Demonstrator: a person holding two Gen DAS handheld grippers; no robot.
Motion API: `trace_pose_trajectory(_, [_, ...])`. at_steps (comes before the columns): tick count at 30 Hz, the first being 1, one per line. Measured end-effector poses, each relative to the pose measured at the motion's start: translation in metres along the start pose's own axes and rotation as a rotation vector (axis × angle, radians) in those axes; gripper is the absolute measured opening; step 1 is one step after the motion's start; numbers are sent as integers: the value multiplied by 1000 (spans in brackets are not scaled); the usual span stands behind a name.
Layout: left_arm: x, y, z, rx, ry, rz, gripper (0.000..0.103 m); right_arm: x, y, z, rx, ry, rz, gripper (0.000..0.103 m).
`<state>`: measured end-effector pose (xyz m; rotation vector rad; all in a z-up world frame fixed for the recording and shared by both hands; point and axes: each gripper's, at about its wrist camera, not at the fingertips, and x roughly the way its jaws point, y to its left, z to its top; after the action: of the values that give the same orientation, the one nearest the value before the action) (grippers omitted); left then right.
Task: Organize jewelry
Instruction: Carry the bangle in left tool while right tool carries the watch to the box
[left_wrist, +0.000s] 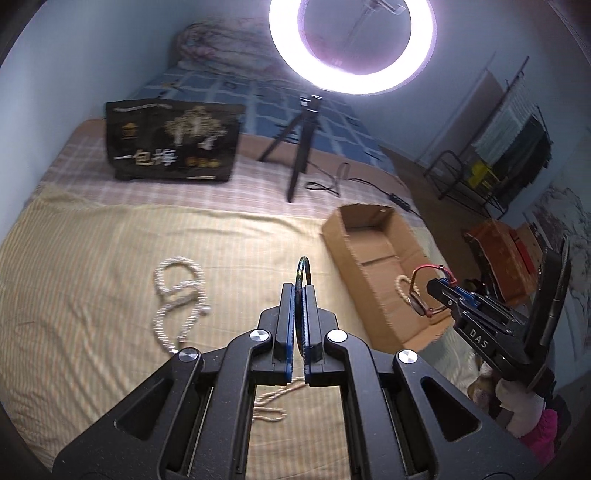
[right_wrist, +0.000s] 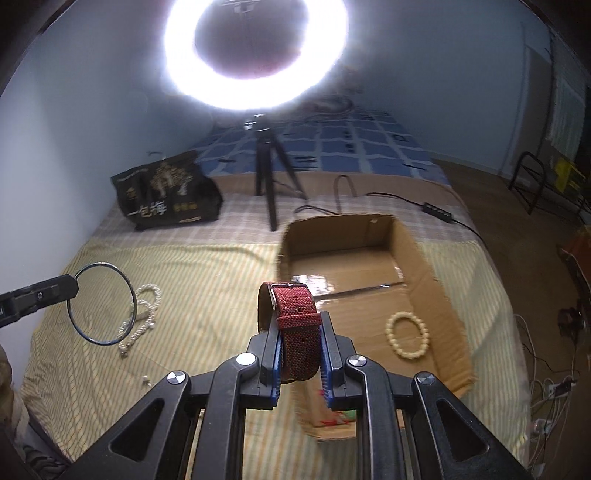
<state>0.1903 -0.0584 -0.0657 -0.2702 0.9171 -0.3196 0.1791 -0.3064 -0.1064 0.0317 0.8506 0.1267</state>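
The red watch (right_wrist: 297, 325), pinched by its strap at centre frame in the right gripper (right_wrist: 299, 350), should clear the cardboard box (right_wrist: 436, 295) wall before release, while the left gripper (left_wrist: 300, 314) fingers clamp the thin bangle (left_wrist: 305, 271).

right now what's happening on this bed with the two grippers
A person is sorting jewelry into a cardboard box on the bed. The left gripper is shut on a thin bangle, held in the air over the striped sheet. The right gripper is clamped on a red watch, near the box. A bead bracelet already lies inside the box, and a pearl necklace is on the sheet.
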Motion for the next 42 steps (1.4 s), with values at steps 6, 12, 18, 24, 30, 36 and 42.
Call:
trace_pose_trajectory(6, [12, -38, 0, 40, 0, -43, 1, -4, -29, -6, 42, 7, -26, 15])
trace_pose_trajectory(12, [29, -70, -3, 67, 20, -74, 1, -3, -51, -11, 72, 21, -50, 15])
trace_pose_trajectory(18, [48, -90, -5, 79, 40, -90, 1, 1, -66, -17, 90, 44, -54, 15])
trace_pose_trajectory(24, [65, -104, -5, 68, 54, -105, 1, 6, -74, -23, 100, 71, -56, 15])
trace_pose_trajectory(30, [78, -118, -6, 75, 62, -107, 1, 14, -80, -27, 115, 100, -53, 15])
trace_pose_trajectory(36, [93, -123, -8, 85, 78, -94, 1, 18, -86, -31, 122, 117, -58, 15])
trace_pose_trajectory(42, [103, -126, -10, 84, 89, -95, 1, 19, -93, -35, 128, 128, -60, 17])
